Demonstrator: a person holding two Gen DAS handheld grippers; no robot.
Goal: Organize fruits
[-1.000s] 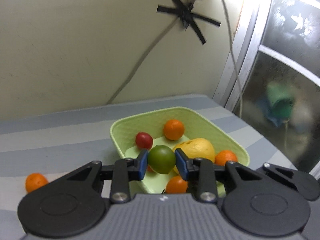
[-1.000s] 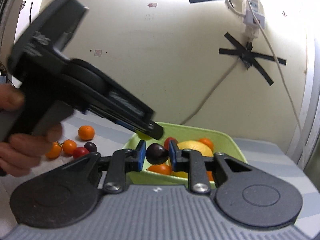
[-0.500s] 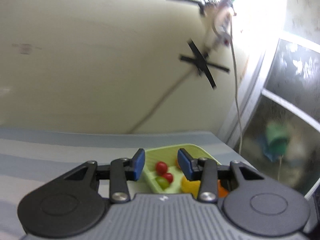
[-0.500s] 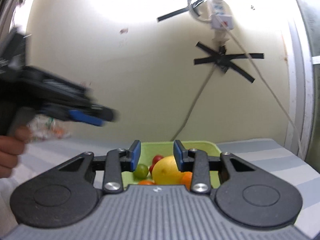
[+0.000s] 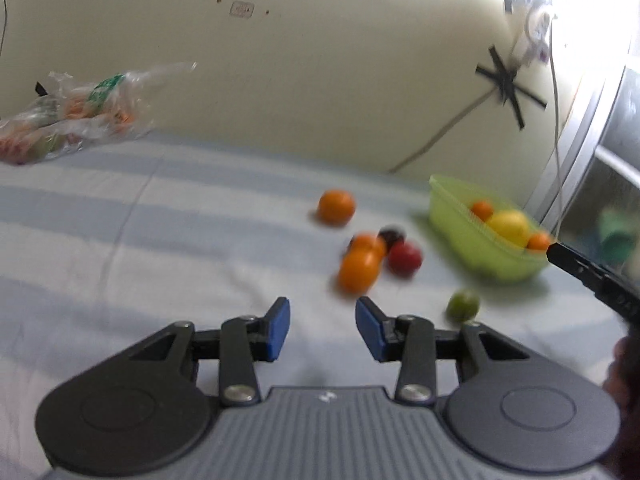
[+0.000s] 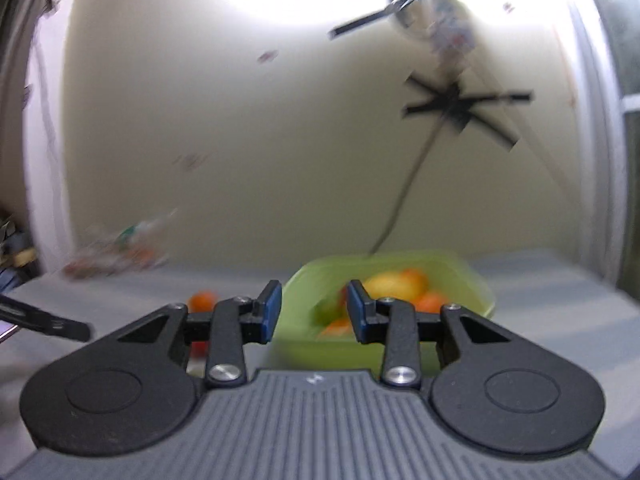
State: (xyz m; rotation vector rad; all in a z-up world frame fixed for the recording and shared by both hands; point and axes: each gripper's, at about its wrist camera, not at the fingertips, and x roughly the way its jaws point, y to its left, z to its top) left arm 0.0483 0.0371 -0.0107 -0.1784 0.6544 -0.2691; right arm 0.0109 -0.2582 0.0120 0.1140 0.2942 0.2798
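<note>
In the left wrist view my left gripper (image 5: pixel 323 330) is open and empty above the striped cloth. Ahead of it lie two orange fruits close together (image 5: pixel 359 268), a red fruit (image 5: pixel 405 258), a dark plum (image 5: pixel 392 234), a lone orange (image 5: pixel 336 207) and a green lime (image 5: pixel 463 305). The light green basket (image 5: pixel 448 200) stands to the right with a lemon (image 5: pixel 509 225) and oranges inside. In the right wrist view my right gripper (image 6: pixel 314 311) is open and empty, just in front of the basket (image 6: pixel 472 280), which holds a lemon (image 6: pixel 394 285) and other fruit.
A clear plastic bag of produce (image 5: pixel 68 114) lies at the far left by the wall. A cable and taped socket hang on the wall (image 5: pixel 516 80). A window frame (image 5: pixel 592 120) is at the right. The right gripper's tip (image 5: pixel 588 276) shows at the right edge.
Both grippers have let go of their fruits, the left a lime and the right a plum, and stand open. The left gripper has swung left toward the loose fruits on the cloth.
</note>
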